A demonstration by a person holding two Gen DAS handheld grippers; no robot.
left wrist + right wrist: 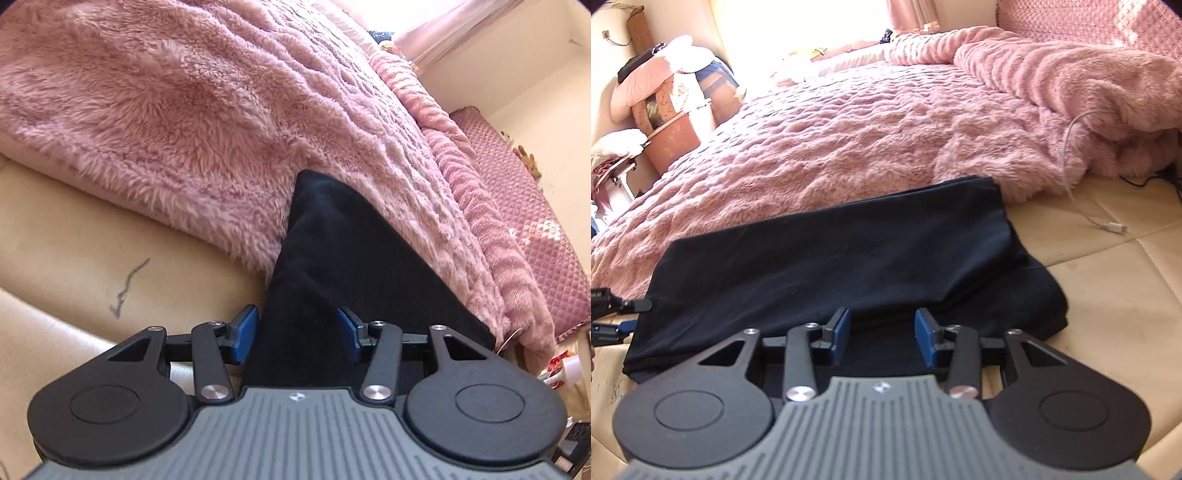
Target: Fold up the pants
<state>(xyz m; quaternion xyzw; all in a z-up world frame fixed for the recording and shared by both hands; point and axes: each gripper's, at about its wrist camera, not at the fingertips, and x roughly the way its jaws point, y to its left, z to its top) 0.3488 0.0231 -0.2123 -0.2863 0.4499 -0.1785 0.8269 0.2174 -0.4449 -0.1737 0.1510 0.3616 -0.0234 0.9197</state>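
Black cloth, folded into a thick slab, and the big worry right now is that slab coming undone: the pants (pixel 827 266) sit half on the fluffy pink blanket (pixel 849 147) and half on the smooth cream mattress surface (pixel 1108 295), so any drag from a finger could, I judge, slide the top layer off the ones beneath and spoil the fold. The right gripper (pixel 882 330) hangs just over the near edge of the stack, blue pads apart, nothing pinched between them; a careless close here could catch only the upper layer and peel it back. The near right corner already bulges out past the top layer, so the stack looks uneven and could sag if nudged. Over on the other side, the left gripper (pixel 297 334) has its jaws spread too, with the dark fabric running straight ahead of it and passing between the pads, though they do not look to be pressing it. From the right gripper the pants stretch ahead and off to both sides, far edge butting the blanket. A white cable (pixel 1071 147) lies well off to the right, clear of the cloth
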